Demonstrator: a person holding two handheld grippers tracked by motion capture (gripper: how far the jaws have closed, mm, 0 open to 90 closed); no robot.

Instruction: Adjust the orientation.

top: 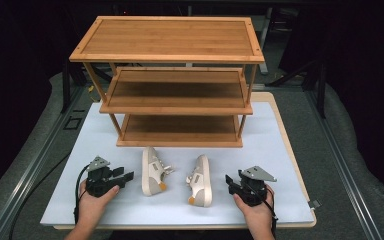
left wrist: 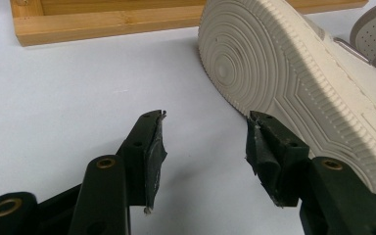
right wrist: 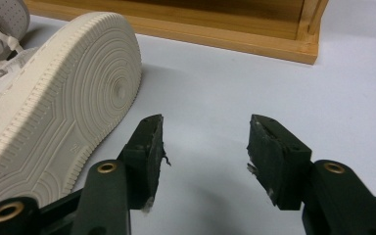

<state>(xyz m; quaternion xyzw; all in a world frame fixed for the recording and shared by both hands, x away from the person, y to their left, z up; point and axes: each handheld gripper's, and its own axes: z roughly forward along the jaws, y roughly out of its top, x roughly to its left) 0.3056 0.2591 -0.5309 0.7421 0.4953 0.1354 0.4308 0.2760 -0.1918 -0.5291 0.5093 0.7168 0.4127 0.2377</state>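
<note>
Two cream sneakers lie on their sides on the white mat, soles facing outward. The left sneaker [top: 152, 171] shows its ribbed sole [left wrist: 293, 83] close to my left gripper [left wrist: 205, 134], which is open and empty; the gripper [top: 122, 177] sits just left of that shoe. The right sneaker [top: 201, 180] shows its sole [right wrist: 63, 107] beside my right gripper [right wrist: 205, 137], also open with nothing between its jaws, resting right of the shoe [top: 231, 182]. A three-tier bamboo shoe rack [top: 175, 80] stands behind the sneakers.
The white mat [top: 280, 165] covers a wooden board on a grey table. The rack's bottom rail [left wrist: 107, 24] lies just beyond the shoes, and its corner post [right wrist: 311, 29] is in the right gripper view. Dark surroundings lie past the table edges.
</note>
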